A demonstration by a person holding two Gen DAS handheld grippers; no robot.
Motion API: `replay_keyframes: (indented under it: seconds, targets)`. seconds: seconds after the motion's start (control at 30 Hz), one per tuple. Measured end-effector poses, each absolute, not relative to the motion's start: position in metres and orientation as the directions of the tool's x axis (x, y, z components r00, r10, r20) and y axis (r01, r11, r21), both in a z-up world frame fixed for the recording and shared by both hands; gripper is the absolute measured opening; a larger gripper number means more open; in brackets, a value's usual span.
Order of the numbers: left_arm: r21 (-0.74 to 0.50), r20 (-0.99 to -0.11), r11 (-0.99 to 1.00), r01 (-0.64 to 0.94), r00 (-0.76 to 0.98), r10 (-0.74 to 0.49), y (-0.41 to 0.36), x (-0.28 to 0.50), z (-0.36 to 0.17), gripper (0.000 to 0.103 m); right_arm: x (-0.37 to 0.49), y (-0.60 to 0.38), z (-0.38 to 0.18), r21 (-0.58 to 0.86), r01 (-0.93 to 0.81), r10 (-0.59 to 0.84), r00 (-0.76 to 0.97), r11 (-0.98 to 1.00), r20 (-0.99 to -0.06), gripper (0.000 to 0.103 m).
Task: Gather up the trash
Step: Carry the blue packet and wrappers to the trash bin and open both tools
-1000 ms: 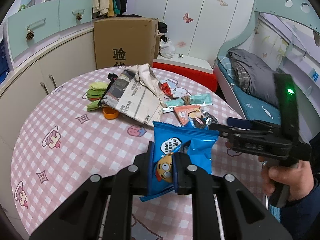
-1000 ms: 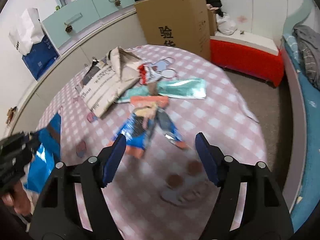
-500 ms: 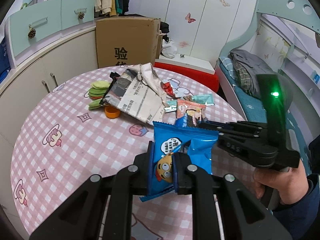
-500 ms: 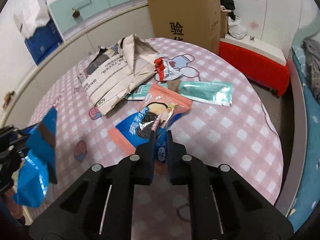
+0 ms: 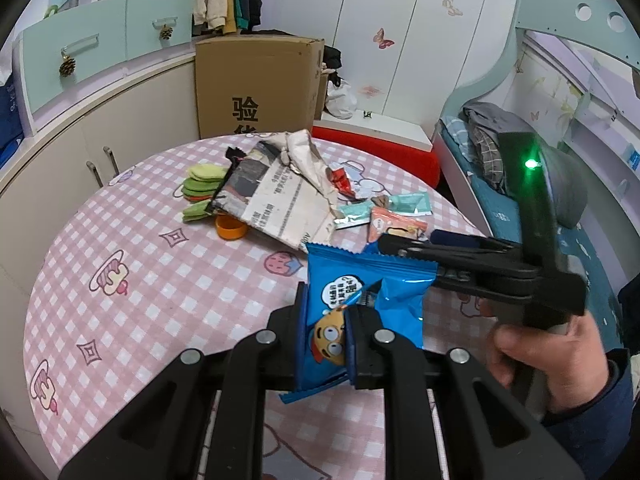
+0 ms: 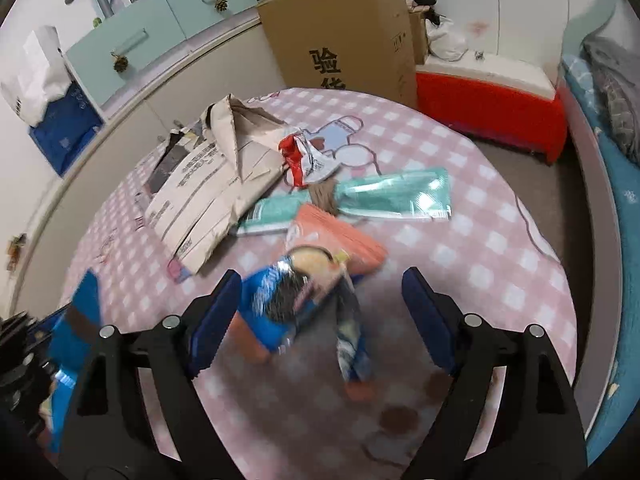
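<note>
My left gripper (image 5: 326, 312) is shut on a blue snack bag (image 5: 372, 280) and holds it upright above the pink checked table (image 5: 120, 220). The right gripper (image 6: 316, 300) is opening, its jaws wide apart. A blurred blue and orange wrapper (image 6: 280, 300) lies between them, and no pad presses on it. Behind it sit an orange pack (image 6: 340, 236), a teal wrapper (image 6: 392, 196), a red and white wrapper (image 6: 304, 160) and a crumpled newspaper (image 6: 208, 188). In the left wrist view the right gripper (image 5: 400, 245) reaches in from the right, held by a hand (image 5: 552, 356).
Green slices (image 5: 200, 184) and an orange cap (image 5: 230, 232) lie left of the newspaper (image 5: 276, 196). A cardboard box (image 5: 256, 84) stands behind the table beside cupboards. A red bench (image 6: 492, 116) and a bed (image 5: 500, 184) are on the right.
The right gripper went from open to shut on the blue and orange wrapper, then opened wide again; the wrapper now shows blurred between its jaws. The left gripper and its bag stayed put.
</note>
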State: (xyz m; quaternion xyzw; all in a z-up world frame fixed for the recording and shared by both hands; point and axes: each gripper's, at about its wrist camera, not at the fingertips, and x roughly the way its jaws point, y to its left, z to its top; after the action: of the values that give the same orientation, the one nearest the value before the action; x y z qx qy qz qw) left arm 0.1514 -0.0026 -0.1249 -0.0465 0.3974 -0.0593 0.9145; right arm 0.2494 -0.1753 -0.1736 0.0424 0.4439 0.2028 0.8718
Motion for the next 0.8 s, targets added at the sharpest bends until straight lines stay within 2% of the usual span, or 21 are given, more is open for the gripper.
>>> replay_keyframes:
  seconds: [0.03, 0.07, 0.1, 0.13, 0.17, 0.2, 0.6, 0.8]
  targets:
    - [-0.133, -0.722, 0.989, 0.068, 0.677, -0.143, -0.001, 0.152, -0.125, 0.015, 0.250, -0.168, -0.174, 0.226, -0.328, 0.376, 0.530, 0.917, -0.760, 0.069]
    - [-0.134, -0.722, 0.989, 0.066, 0.677, -0.143, 0.001, 0.152, -0.125, 0.015, 0.250, -0.160, -0.174, 0.191, -0.354, 0.366, 0.535, 0.916, -0.762, 0.052]
    - [-0.134, -0.722, 0.989, 0.063, 0.677, -0.141, 0.002, 0.152, -0.125, 0.015, 0.249, -0.155, -0.174, 0.170, -0.373, 0.361, 0.536, 0.912, -0.763, 0.027]
    - [-0.135, -0.723, 0.989, 0.060, 0.677, -0.140, 0.003, 0.152, -0.126, 0.015, 0.248, -0.153, -0.174, 0.172, -0.386, 0.370, 0.526, 0.906, -0.766, 0.020]
    - [-0.136, -0.723, 0.989, 0.059, 0.677, -0.140, 0.003, 0.153, -0.126, 0.015, 0.248, -0.154, -0.173, 0.184, -0.390, 0.381, 0.520, 0.902, -0.765, 0.018]
    - [-0.137, -0.723, 0.989, 0.060, 0.677, -0.141, 0.002, 0.153, -0.126, 0.015, 0.246, -0.157, -0.171, 0.194, -0.396, 0.393, 0.518, 0.898, -0.760, 0.007]
    - [-0.121, -0.715, 0.985, 0.125, 0.678, -0.174, -0.029, 0.156, -0.119, 0.015, 0.219, -0.240, -0.142, 0.352, -0.336, 0.487, 0.583, 0.874, -0.650, 0.007]
    - [-0.101, -0.700, 0.974, 0.203, 0.681, -0.215, -0.070, 0.160, -0.107, 0.015, 0.197, -0.309, -0.120, 0.398, -0.258, 0.460, 0.666, 0.881, -0.587, 0.007]
